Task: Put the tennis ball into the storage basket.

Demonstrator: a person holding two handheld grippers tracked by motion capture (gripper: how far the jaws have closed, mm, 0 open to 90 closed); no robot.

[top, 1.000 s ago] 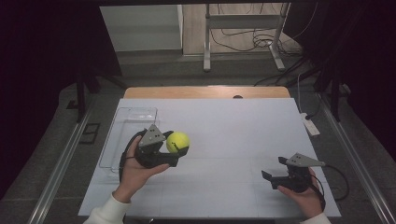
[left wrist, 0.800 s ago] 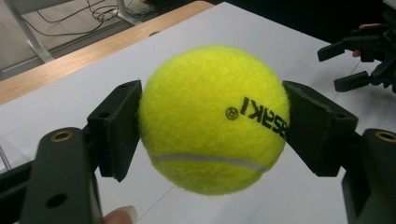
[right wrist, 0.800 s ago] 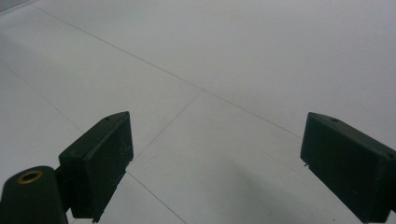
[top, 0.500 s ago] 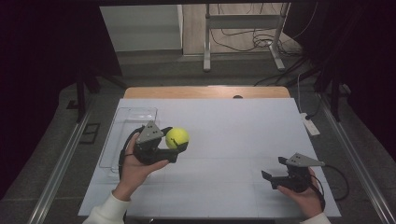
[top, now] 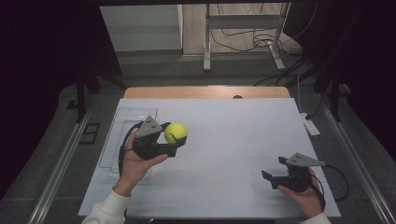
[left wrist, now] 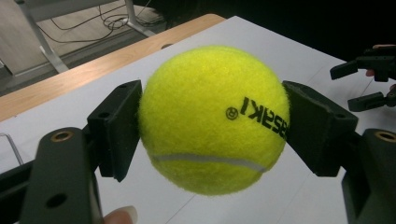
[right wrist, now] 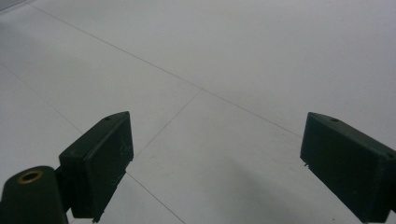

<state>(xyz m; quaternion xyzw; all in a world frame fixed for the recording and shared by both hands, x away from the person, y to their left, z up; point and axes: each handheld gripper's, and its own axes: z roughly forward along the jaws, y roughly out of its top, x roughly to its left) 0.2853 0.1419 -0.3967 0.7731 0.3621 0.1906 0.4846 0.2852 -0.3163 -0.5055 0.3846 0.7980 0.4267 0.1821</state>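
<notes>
**Tennis ball being gripped on the left, jaws being held apart on the right**

Yellow felt tennis ball is being held in the left gripper above the white sheet-covered table, towards its left side; in the left gripper view the ball is being pressed between the two black jaws, one pad touching each flank, with a white seam curving across its lower part and black printed lettering being shown upside down near the right-hand pad; a fingertip is being seen at the bottom edge of that view. The left gripper is being carried by the left hand, from which a white sleeve is being seen at the bottom of the high view; a clear rectangular plastic tray is lying on the table just beside and behind this hand.

The right gripper is being held low near the table's right front corner by the right hand, well apart from the ball; in the right gripper view its jaws are being kept wide apart with nothing between them, the gripper being pointed at bare white surface crossed by faint lines. A small white oblong object, too small to identify, is lying at the table's right edge.
</notes>
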